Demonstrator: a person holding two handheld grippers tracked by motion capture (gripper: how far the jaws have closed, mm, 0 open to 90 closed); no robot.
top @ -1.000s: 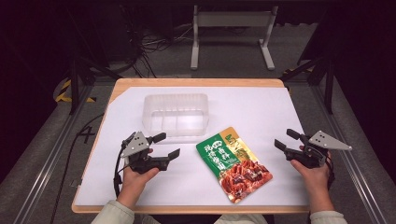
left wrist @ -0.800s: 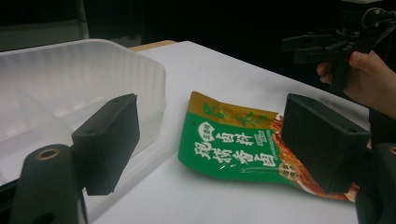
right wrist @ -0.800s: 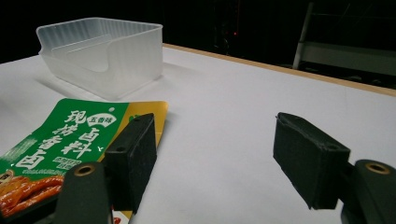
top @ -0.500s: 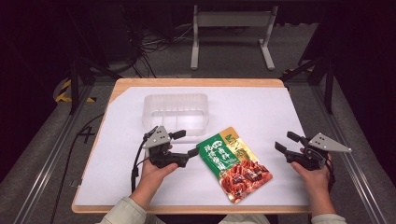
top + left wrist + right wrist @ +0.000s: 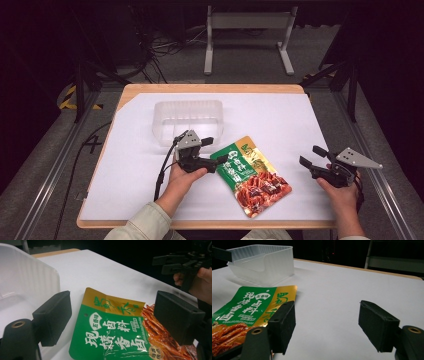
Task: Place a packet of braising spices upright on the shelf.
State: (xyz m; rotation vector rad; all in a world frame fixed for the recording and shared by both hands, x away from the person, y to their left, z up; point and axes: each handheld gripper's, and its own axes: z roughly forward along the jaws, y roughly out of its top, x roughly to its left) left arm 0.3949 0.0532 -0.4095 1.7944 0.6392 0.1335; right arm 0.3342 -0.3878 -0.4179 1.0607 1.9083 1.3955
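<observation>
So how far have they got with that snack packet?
Barely begun. The snack packet lies flat on the table, outside the clear plastic tray. In hand: the left tongs, jaws just widened, sit at its green edge without pinching. The right tongs wait open. Left, probably: gripping and lifting it.

- The left gripper (image 5: 214,155) is standing at the green end of the snack pouch (image 5: 250,175), jaws spread wide and just opened further, the pouch edge lying between them.
- Just behind it, the clear plastic tray (image 5: 187,121) is blocking the way forward.
- Between the pouch and the right gripper (image 5: 311,156), bare white table cover (image 5: 300,125) is lying open.
- Ahead of the right gripper's jaws, nothing is standing in the way.
</observation>
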